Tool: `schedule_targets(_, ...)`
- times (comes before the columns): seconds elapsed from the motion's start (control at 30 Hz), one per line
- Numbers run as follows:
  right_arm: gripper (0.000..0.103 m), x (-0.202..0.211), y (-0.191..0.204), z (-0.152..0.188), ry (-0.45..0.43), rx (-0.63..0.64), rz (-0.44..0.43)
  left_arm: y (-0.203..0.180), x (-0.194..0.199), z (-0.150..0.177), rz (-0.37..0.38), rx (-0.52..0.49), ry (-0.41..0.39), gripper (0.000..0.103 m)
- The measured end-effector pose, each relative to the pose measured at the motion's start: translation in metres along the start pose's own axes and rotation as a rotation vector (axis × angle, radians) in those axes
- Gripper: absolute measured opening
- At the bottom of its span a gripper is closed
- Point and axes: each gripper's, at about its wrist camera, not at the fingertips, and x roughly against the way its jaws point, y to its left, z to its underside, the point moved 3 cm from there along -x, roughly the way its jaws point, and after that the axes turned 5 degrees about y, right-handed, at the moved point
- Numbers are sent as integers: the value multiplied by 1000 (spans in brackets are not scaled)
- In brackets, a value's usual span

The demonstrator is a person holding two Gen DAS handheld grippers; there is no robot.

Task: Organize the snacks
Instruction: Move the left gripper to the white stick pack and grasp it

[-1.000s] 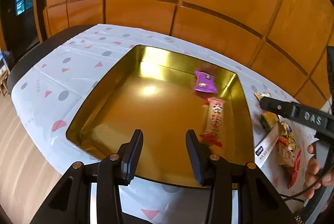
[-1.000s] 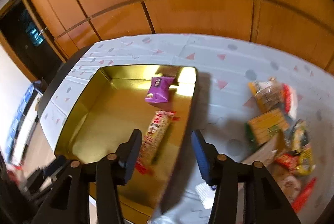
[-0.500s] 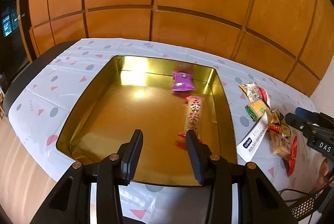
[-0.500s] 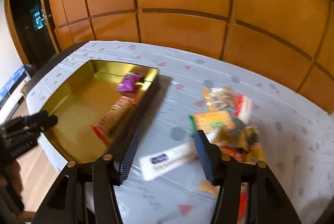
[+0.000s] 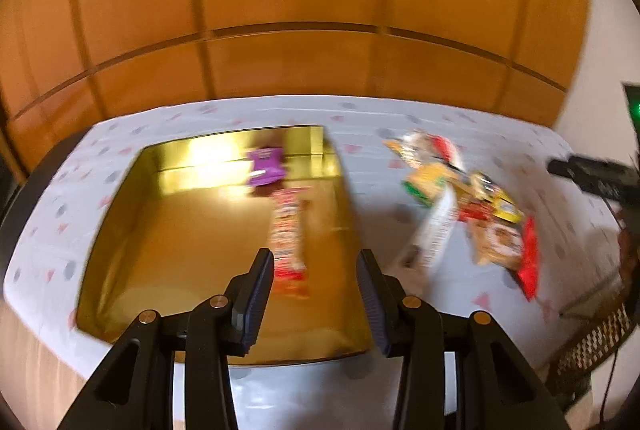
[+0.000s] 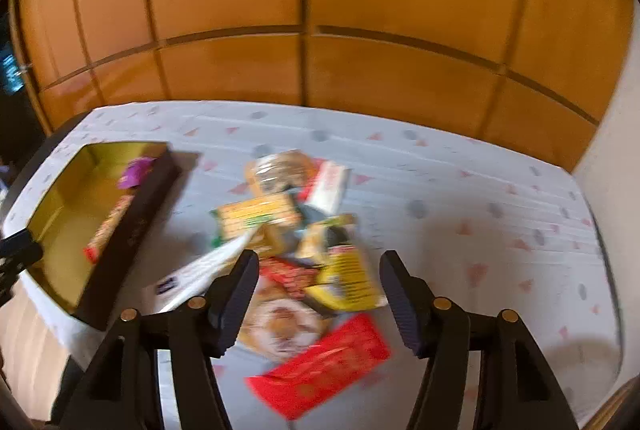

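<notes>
Counting two snacks in the tin point(image 5: 120, 238), you have the pile point(image 6: 304, 262) ahead of your empty, spread right tongs point(image 6: 316, 294) left.

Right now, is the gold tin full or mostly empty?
Mostly empty: the gold tin holds only a purple packet and a long red snack bar; bare floor elsewhere.

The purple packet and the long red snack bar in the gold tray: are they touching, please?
Cannot tell. In the blurred left wrist view the purple packet sits just beyond the long red snack bar; the join is smeared.
</notes>
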Motion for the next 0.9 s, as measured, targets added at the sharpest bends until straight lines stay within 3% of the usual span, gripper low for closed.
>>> schedule_targets(0.17,71,-7,-43,-6,-1,-40,43,-47,-16,-11,146,-160,60,43)
schedule_targets(0.3,71,-19,-79,-7,20,-120,36,-86,-40,-16,205,-276,125,43)
schedule_targets(0.5,71,-30,-108,-1,38,-264,-28,-120,-93,-26,236,-307,239,43)
schedule_targets(0.67,71,-31,-116,-2,35,-316,-77,-129,-138,-32,210,-302,324,43)
schedule_targets(0.9,72,-33,-114,-2,35,-320,-105,-139,-160,-45,197,-322,325,44)
